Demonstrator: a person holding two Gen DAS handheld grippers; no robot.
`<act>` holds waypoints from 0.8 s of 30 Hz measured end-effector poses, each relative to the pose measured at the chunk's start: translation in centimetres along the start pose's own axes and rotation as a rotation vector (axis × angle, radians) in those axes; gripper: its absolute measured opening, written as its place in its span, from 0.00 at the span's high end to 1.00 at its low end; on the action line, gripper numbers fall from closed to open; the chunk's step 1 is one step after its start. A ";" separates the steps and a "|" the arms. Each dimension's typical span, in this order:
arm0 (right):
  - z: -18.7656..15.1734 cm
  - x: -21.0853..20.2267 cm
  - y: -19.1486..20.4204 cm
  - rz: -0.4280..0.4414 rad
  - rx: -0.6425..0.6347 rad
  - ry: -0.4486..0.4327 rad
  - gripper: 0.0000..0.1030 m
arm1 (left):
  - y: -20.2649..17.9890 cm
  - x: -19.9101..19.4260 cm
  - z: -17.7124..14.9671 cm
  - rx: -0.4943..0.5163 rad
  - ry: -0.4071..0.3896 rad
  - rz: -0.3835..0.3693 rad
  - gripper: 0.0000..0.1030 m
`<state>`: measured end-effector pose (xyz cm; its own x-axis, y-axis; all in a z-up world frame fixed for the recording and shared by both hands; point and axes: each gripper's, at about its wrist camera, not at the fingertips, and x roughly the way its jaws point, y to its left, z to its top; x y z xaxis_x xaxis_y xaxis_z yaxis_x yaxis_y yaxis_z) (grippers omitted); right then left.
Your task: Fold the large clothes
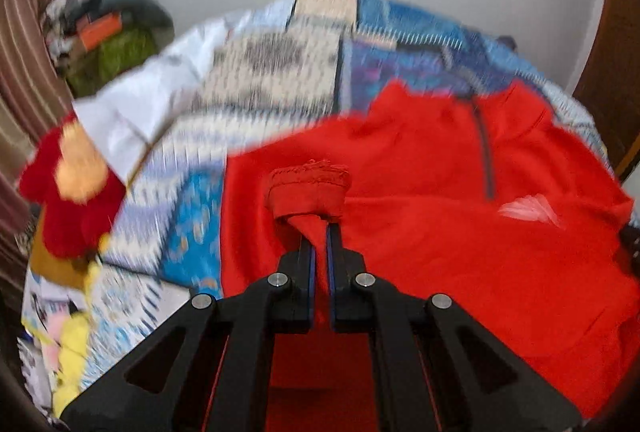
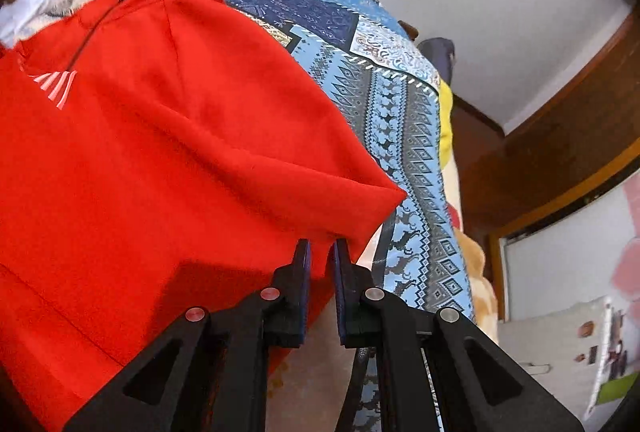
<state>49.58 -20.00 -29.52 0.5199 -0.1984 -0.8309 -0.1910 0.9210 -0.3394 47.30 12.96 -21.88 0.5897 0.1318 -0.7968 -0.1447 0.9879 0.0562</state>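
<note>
A bright red pullover lies spread front-up on a bed, its short dark zip running down from the raised collar and a small white striped logo on the chest beside the zip. One ribbed cuff stands bunched up above the rest of the cloth, its sleeve drawn into a narrow neck below it. At the other side the fabric is pulled into a taut, pointed corner, with soft creases fanning back toward the chest.

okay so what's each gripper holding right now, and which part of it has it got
Both hold the red pullover. The left gripper has its jaws shut on a bunched cuff-like hemmed end; the right gripper pinches a corner of the fabric's edge.
</note>
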 end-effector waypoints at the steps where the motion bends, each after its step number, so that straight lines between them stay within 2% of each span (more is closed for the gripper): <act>1: 0.1 0.0 -0.1 0.001 0.009 0.005 0.94 | 0.4 0.6 -0.6 -0.005 0.020 -0.007 0.94; 8: -0.1 0.2 -1.8 0.013 0.074 0.022 0.94 | 1.8 3.0 -4.9 0.014 0.136 -0.071 0.88; 10: -0.1 0.1 -2.3 0.013 0.088 0.022 0.90 | 2.4 3.4 -5.9 0.029 0.170 -0.070 0.83; 11: -0.2 0.0 -2.4 0.006 0.096 0.023 0.85 | 2.7 3.4 -6.1 0.029 0.182 -0.078 0.83; 12: -0.3 0.0 -2.8 -0.005 0.111 0.022 0.70 | 3.1 3.3 -6.5 0.030 0.193 -0.082 0.82; 13: -0.3 -0.1 -3.5 -0.023 0.133 0.018 0.48 | 3.6 3.0 -6.8 0.035 0.199 -0.075 0.82; 15: -0.7 0.0 -4.6 0.033 0.174 0.014 0.31 | 4.4 2.3 -6.9 0.040 0.203 -0.092 0.82; 17: -1.3 0.0 -6.0 0.137 0.230 0.031 0.31 | 5.3 1.3 -6.6 0.027 0.201 -0.118 0.79; 21: -1.6 -1.6 -7.1 0.236 0.278 -0.010 0.31 | 5.9 -0.6 -5.0 0.018 0.132 -0.095 0.47; 22: -1.5 -2.0 -7.0 0.257 0.281 -0.017 0.31 | 5.9 -0.6 -4.5 0.018 0.116 -0.085 0.43; 24: -1.3 -2.7 -6.5 0.292 0.286 -0.018 0.31 | 5.4 -0.3 -3.5 0.011 0.104 -0.089 0.43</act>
<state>48.27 -25.85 -25.63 0.4931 0.0890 -0.8654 -0.0947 0.9943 0.0482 43.55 17.93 -23.47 0.5140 0.0353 -0.8571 -0.0870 0.9961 -0.0112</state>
